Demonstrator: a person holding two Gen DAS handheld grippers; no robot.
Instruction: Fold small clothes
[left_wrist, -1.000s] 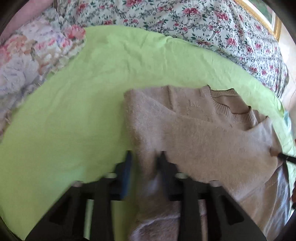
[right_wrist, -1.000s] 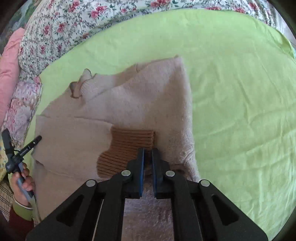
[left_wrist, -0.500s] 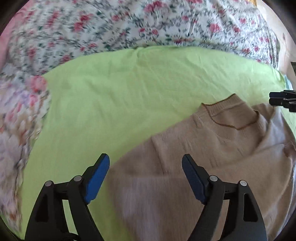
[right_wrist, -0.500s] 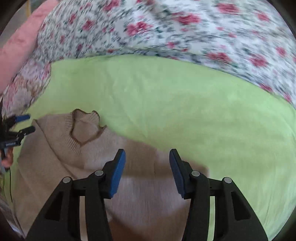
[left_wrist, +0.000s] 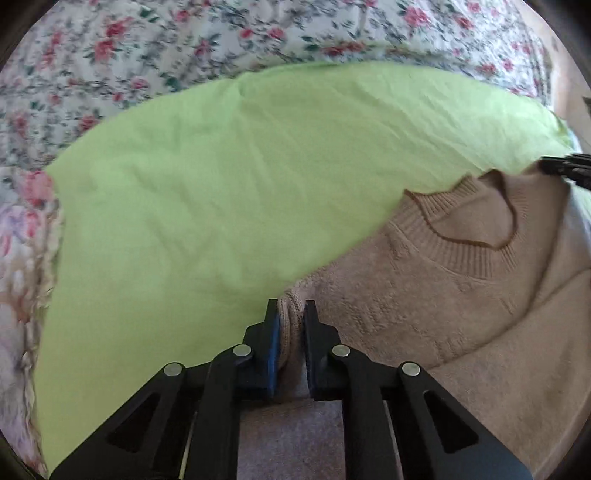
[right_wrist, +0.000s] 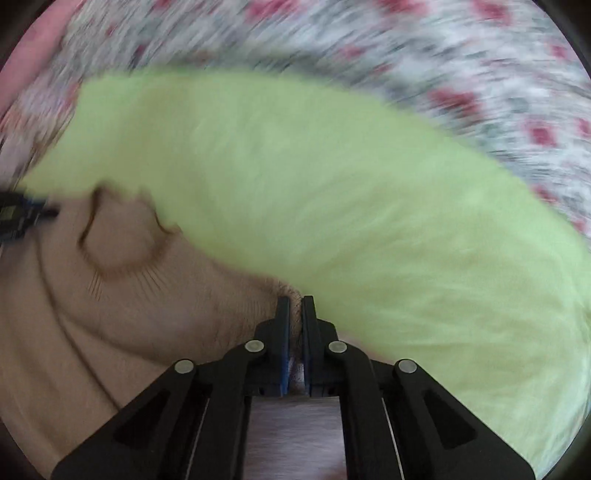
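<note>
A flowered bedspread (left_wrist: 184, 48) fills the far edge of both wrist views, and a lime-green sheet (left_wrist: 221, 184) lies spread over it. The right wrist view is smeared with motion blur, unlike a second ago.

On the sheet lies the beige sweater (left_wrist: 461, 314), front up, its ribbed collar (left_wrist: 469, 236) pointing toward the bedspread. A second ago its sides and a ribbed brown cuff lay folded across the body; now that folded layer is out of sight and the chest lies plain beneath the collar, much as it did half a second ago.

The left gripper (left_wrist: 291, 314) is at the sweater's left shoulder edge. Half a second ago its jaws stood wide apart over the knit; they have just been closing and now pinch a fold of the sweater's edge between the blue pads.

The right gripper (right_wrist: 293, 310) is at the opposite shoulder edge. Its jaws were also apart half a second ago; they have just been closing and now clamp a thin ridge of knit, nearly touching.

Each view shows the other gripper's dark tips at its margin, beside the collar.
</note>
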